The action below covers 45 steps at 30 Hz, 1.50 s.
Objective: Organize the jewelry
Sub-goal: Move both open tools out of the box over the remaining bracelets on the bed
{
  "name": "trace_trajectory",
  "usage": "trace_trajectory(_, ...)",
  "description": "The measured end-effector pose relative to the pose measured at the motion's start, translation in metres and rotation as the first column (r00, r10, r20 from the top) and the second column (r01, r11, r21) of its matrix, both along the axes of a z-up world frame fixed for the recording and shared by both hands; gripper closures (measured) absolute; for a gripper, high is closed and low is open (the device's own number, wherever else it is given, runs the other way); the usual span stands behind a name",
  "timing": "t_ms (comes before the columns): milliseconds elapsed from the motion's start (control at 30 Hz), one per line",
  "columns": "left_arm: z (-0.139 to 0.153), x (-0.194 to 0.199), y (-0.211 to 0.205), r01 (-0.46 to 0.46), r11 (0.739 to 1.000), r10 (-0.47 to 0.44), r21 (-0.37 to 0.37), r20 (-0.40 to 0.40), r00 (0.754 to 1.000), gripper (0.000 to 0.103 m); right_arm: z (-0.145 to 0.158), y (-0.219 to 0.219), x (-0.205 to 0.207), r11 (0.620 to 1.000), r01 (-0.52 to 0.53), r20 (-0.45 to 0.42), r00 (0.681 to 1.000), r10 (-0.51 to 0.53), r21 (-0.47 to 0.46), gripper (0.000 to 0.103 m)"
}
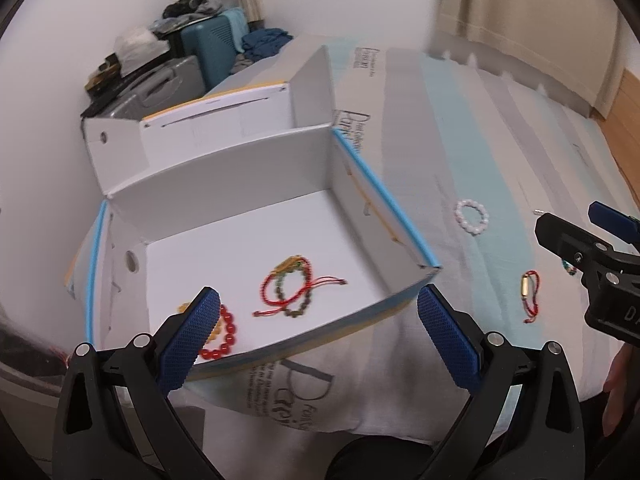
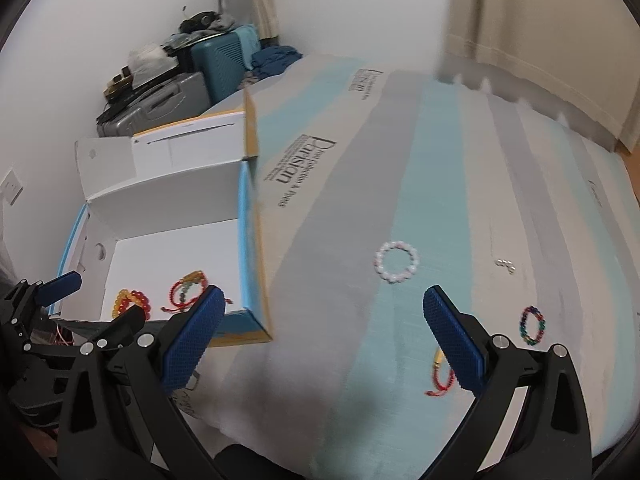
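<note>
One multicoloured bracelet (image 2: 532, 325), right view only.

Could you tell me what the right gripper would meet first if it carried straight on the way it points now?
Probably the bedspread first, short of the white bead bracelet that lies ahead between the open right gripper fingers; depth is unclear.

Dim even light, motion blur, fisheye warping

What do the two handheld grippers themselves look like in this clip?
Both are alike: the left gripper and right gripper have black plastic bodies with triangular cut-outs, silver round pivot pins, and long blue fingers with a fine cross-hatched texture. White lettering marks the right gripper's body in the left view.
</note>
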<state>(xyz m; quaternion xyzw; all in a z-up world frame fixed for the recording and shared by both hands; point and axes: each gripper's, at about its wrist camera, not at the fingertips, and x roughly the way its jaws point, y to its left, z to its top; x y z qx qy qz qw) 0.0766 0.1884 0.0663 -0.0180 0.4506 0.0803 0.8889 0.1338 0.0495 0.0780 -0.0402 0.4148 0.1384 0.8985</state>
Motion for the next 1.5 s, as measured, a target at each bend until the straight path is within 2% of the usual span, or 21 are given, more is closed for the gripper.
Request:
trace_trajectory(400,-0.002,0.018,-0.073,0.108,0.994,-0.108,0.004,0.008,0.994,0.006,-0.004,-0.081,-0.003,0.993,0.113,-0.005,0.994,-0.113,0.015,0.008)
trace_trajectory(800,-0.022,0.043,-0.143,0.217,0.976,-0.217,-0.006,-0.004,0.976,0.006,-0.013,-0.165,-0.004,0.972,0.235,-0.010,0.972,-0.235,0.021,0.008)
trace_trajectory(1133,-0.055,0.071,-0.180,0.265,0.964,-0.266,-0.038,-0.028,0.964,0.006,-0.037,-0.215,0.010,0.952,0.306,-0.046,0.951,-0.305,0.012,0.008)
trace_trajectory(1500,-0.097,0.088,-0.231,0.345,0.937,-0.348,-0.051,-0.073,0.935,0.006,-0.078,-0.256,0.039,0.934,0.357,-0.108,0.929,-0.355,-0.003,0.008)
